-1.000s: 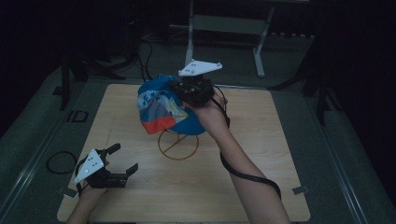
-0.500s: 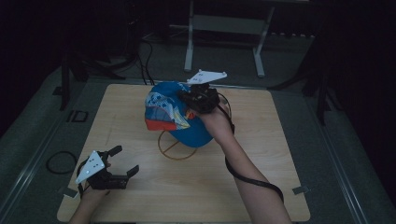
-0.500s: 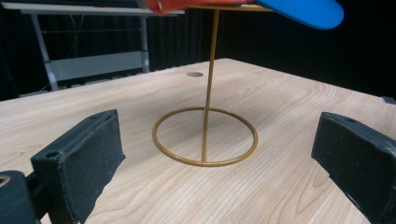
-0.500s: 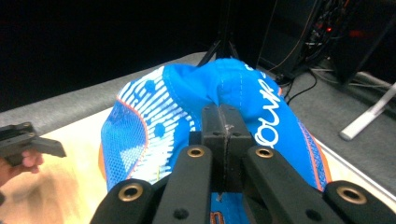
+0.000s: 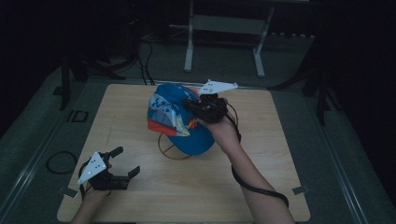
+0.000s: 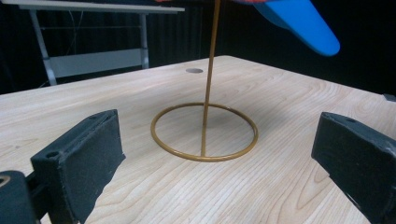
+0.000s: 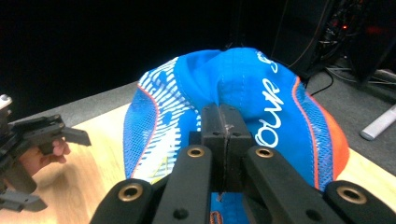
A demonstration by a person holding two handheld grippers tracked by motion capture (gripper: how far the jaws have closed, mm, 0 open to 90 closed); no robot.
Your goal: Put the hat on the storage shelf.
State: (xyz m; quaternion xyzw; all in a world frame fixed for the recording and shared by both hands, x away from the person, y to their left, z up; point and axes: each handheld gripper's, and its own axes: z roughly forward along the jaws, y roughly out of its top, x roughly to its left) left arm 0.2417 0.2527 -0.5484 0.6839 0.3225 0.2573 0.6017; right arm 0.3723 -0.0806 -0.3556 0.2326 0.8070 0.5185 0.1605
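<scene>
A: The cap [image 5: 175,119] — where is it sitting, starting from the left of the table [image 5: 280,186]?

B: At the near left corner the left claw [image 5: 125,163] is resting low over the wood, its jaws gaping wide with nothing between them. In the left gripper view they are framing the gold stand [image 6: 204,126], whose ring is lying flat on the table and whose thin post is rising straight up.

A: And moving toward the middle?

B: The cap is hanging above that stand's ring, near the table's centre, its blue brim [image 6: 299,23] pointing down toward the near edge. Whether it is touching the post I cannot tell.

A: And the right side?

B: The right claw [image 5: 191,105] is pinching the cap's blue crown from the right, jaws pressed together on a fold of fabric, as the right gripper view shows [image 7: 225,121].
</scene>
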